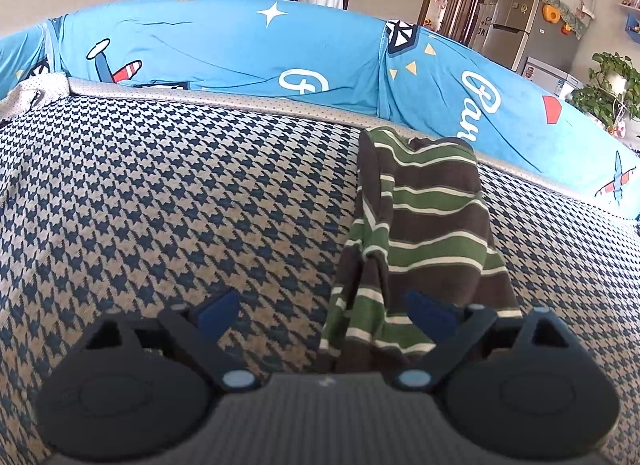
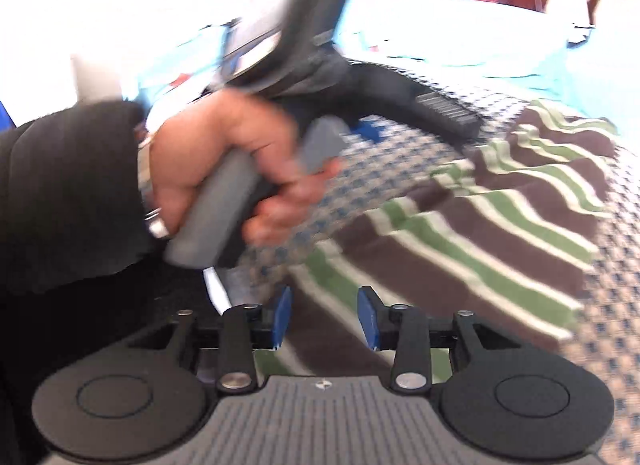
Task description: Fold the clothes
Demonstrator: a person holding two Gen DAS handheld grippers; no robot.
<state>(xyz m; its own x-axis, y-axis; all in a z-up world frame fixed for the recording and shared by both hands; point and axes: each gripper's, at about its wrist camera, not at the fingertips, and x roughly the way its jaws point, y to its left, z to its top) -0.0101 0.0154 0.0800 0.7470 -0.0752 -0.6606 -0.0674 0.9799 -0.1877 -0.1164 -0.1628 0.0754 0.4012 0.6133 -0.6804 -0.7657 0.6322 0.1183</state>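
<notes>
Two grippers hovered over a striped shirt point(image 1: 432, 225) lying folded on the checked sofa seat point(image 1: 160, 193). Left gripper point(image 1: 326, 311) gaped wide, empty. Right gripper point(image 2: 324, 315) stood partly apart, nothing pinched.

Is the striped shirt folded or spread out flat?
Folded. The striped shirt lies as a narrow strip on the checked cover, one side doubled over the rest.
</notes>
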